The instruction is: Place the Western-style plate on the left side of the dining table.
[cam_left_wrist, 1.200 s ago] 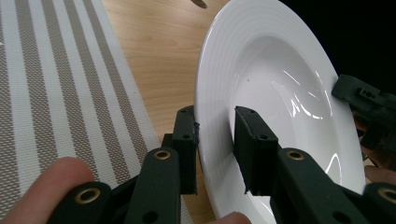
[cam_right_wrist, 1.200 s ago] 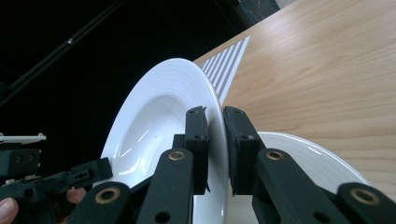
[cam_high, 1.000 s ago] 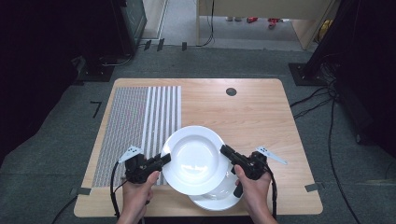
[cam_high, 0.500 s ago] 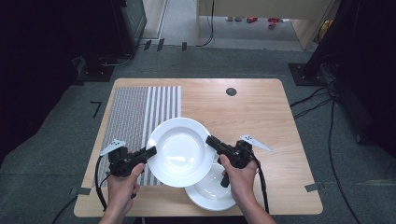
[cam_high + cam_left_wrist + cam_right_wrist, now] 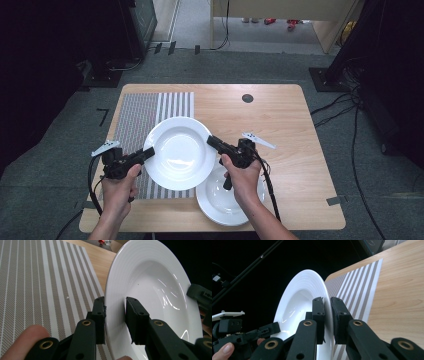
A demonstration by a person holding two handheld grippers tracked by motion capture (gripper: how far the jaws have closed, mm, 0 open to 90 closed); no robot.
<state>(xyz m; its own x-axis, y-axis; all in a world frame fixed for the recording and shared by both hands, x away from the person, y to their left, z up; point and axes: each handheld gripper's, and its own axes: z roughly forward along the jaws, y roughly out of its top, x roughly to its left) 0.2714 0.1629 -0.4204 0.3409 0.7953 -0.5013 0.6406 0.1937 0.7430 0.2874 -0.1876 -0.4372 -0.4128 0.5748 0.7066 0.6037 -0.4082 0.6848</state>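
Overhead, white plate (image 5: 180,152) held above the striped placemat (image 5: 145,120), partly over its right edge; second plate (image 5: 225,200) sits on the table (image 5: 290,130) just right of the placemat. Left gripper (image 5: 115,315) pinches the held plate's left rim, right gripper (image 5: 327,315) clamps the opposite rim.

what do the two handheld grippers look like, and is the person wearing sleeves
Both the left gripper and right gripper are matte black with two blocky jaws, brass-coloured pivot rivets, a pale grey three-cornered plate on top and a trailing black cable. The forearms are bare; no sleeves visible.
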